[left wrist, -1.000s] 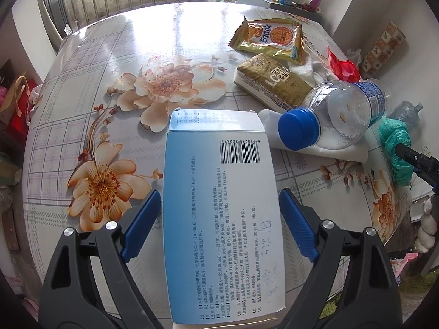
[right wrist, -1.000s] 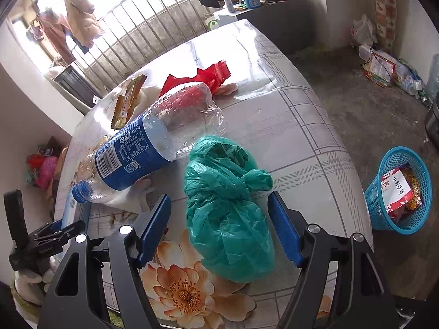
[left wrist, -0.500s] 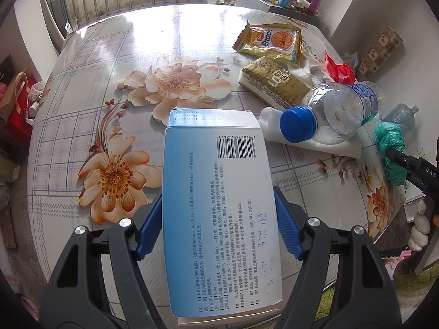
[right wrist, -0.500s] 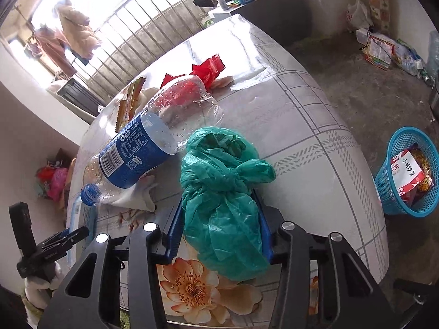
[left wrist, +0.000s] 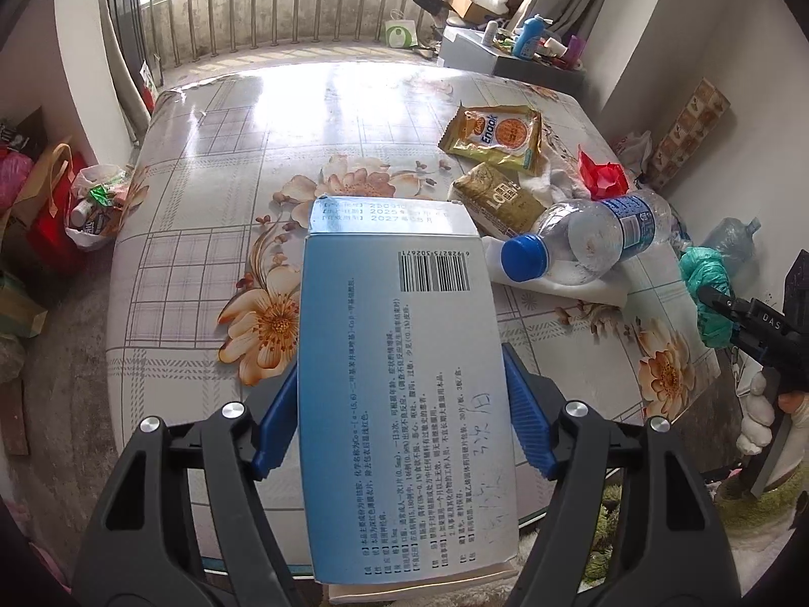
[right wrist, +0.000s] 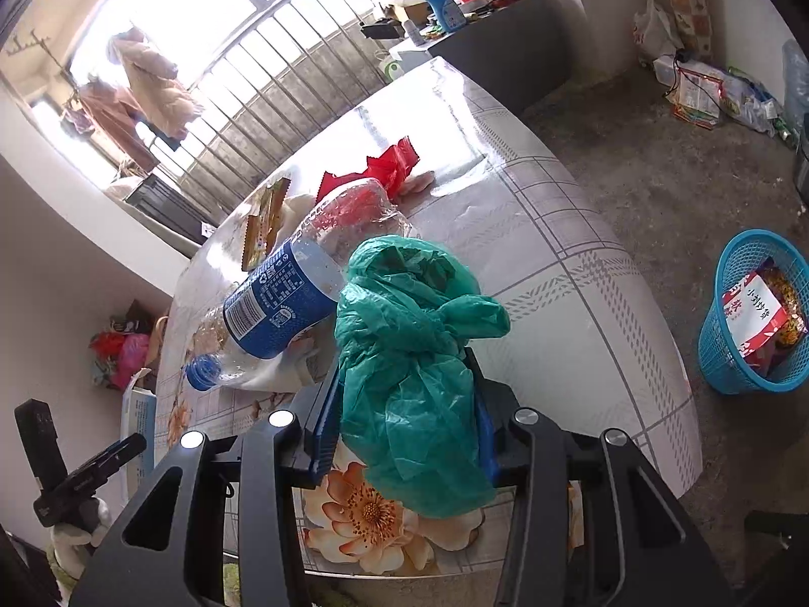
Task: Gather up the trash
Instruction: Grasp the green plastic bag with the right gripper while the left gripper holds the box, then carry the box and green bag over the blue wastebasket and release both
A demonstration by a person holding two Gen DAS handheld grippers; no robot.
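Tongs on the left (left wrist: 399, 422) grip a blue-and-white box (left wrist: 404, 384) by its long sides, lifted over the near part of the table (left wrist: 212, 232); its near end is cut off by the frame. The right tongs (right wrist: 402, 432) have just closed and now pinch a green plastic bag (right wrist: 414, 354) at the table's near edge. Beyond lie a plastic bottle (right wrist: 283, 303), snack packets (left wrist: 498, 136) and a red wrapper (right wrist: 389, 164). The table's far left half is bare. On the floor to the right stands a blue basket (right wrist: 728, 354).
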